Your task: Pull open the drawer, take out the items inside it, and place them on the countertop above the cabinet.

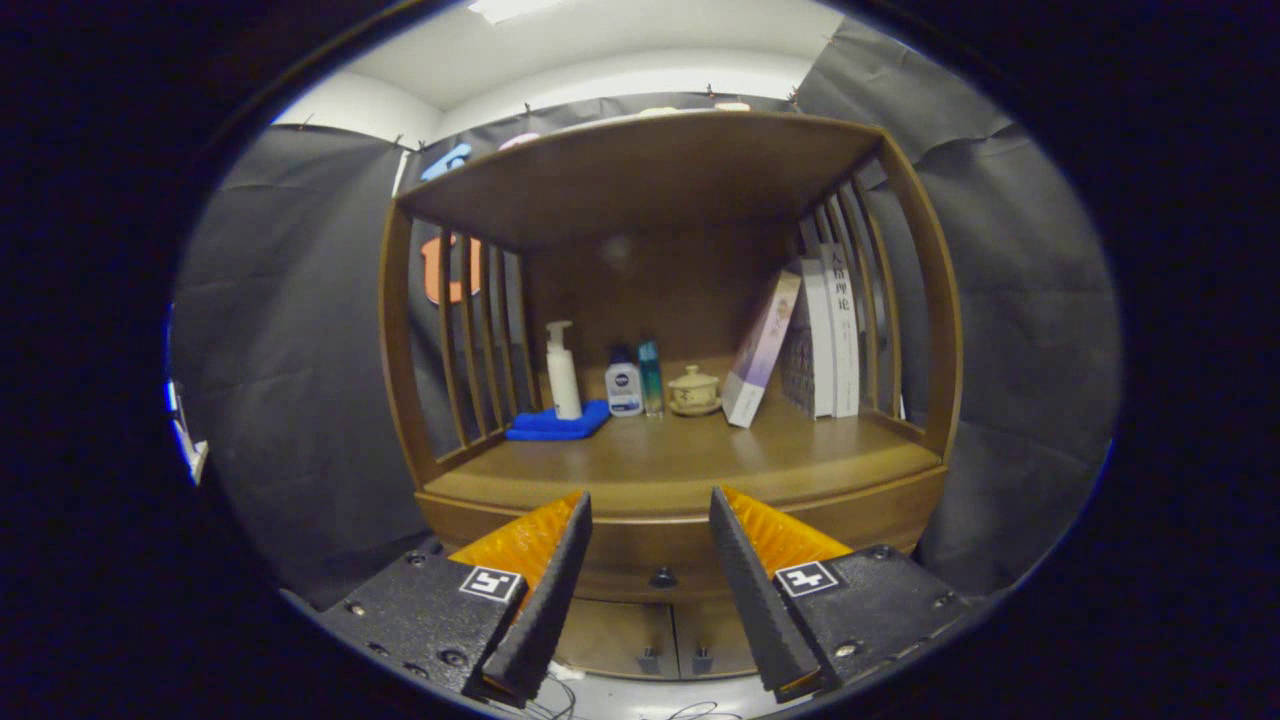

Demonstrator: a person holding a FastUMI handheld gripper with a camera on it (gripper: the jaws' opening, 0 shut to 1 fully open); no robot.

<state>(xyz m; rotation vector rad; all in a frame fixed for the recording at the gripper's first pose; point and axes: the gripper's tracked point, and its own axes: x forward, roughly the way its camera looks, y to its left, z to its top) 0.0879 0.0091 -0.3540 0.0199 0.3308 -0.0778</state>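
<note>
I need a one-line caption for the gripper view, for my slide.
Open gripper faces the small dark drawer knob of a closed wooden cabinet drawer, below the countertop holding bottles and books.

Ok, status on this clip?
Gripper open, holding nothing. Brown wooden drawer's dark round knob between the fingers, drawer shut. Nothing in the way.

Brown wood, blue cloth
The cabinet (660,470) is brown. The folded cloth (556,423) is blue, the pump bottle (562,372) white, the little pot (693,391) cream.
</note>
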